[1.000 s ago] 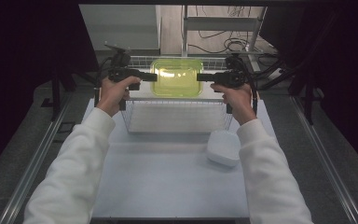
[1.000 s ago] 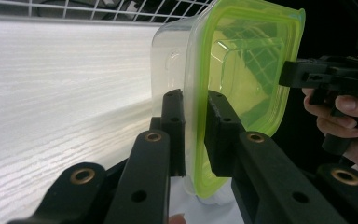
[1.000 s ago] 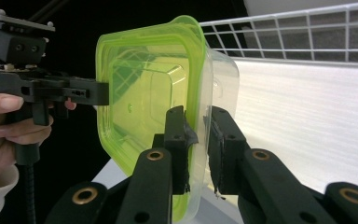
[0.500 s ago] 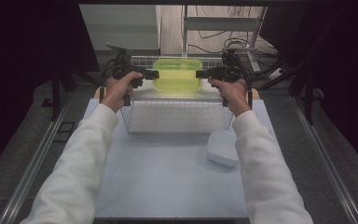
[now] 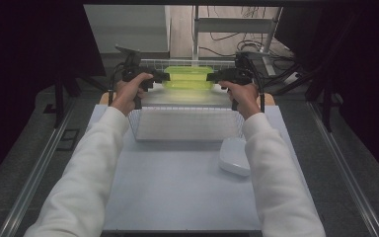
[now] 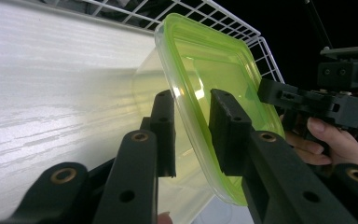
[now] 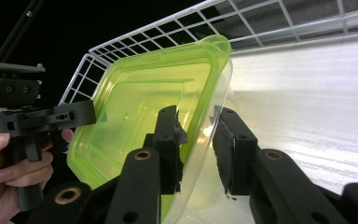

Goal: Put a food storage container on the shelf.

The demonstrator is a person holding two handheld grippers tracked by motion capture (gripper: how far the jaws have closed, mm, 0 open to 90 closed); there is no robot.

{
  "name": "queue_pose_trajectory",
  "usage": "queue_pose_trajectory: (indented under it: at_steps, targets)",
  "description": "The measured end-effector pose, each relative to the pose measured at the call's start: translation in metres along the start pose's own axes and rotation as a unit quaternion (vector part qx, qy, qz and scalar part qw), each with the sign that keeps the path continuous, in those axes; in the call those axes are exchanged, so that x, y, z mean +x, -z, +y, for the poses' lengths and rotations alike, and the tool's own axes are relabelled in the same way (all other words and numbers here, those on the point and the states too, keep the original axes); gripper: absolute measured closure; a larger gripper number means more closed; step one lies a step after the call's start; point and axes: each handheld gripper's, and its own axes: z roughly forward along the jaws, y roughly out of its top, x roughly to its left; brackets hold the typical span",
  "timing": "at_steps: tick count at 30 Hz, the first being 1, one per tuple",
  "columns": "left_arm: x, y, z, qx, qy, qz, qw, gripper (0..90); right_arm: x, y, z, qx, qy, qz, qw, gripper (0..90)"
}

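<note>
The clear plastic box with the yellow-green lid [image 5: 188, 78] now rests low at the far end of the white wire basket [image 5: 187, 129], close to its back wall; one second ago it was held higher, above the basket, and it has come down and away from the person since then. In the left gripper view the lid's rim [image 6: 200, 116] passes between the two black jaws of the left gripper [image 6: 192, 133], and a narrow gap is visible on each side of it. The right gripper [image 7: 199, 149] shows the same: the box wall stands between its jaws, but the pads do not press on it. The jaws of both grippers have just been opening, so they stand narrowly apart and loose around the edges. This likely means that the box is released and placed in the basket, and the hands can draw back sideways. A white rounded lid-like object [image 5: 235, 157] lies on the pale table [image 5: 177, 192], just beside the basket's near right corner.
</note>
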Motion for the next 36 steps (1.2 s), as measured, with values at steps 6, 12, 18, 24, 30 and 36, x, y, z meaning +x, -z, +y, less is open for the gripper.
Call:
queue_pose_trajectory:
  at_steps: [6, 12, 18, 24, 30, 36]
  targets:
    - [-0.006, 0.003, -0.004, -0.031, -0.037, 0.048, 0.9976, 40.8, 0.013, 0.006, -0.004, -0.024, 0.031, -0.047, 0.9981, 45.6]
    - [-0.021, 0.018, -0.011, -0.055, -0.081, 0.056, 0.9937, 27.7, 0.027, 0.03, -0.008, -0.069, 0.08, -0.07, 0.9919, 32.8]
    - [-0.036, 0.043, -0.035, -0.065, -0.13, 0.064, 0.9873, 22.7, 0.029, 0.054, -0.024, -0.071, 0.144, -0.061, 0.9852, 30.7]
    - [-0.039, 0.068, -0.077, -0.067, -0.153, 0.056, 0.9843, 22.2, 0.028, 0.081, -0.059, -0.059, 0.193, -0.056, 0.9779, 32.1]
    - [-0.033, 0.082, -0.137, -0.054, -0.172, 0.06, 0.9818, 21.9, 0.024, 0.101, -0.109, -0.049, 0.238, -0.054, 0.9686, 29.5]
    - [-0.02, 0.084, -0.188, -0.031, -0.186, 0.09, 0.9779, 22.4, 0.01, 0.119, -0.158, -0.042, 0.239, -0.038, 0.9695, 29.5]
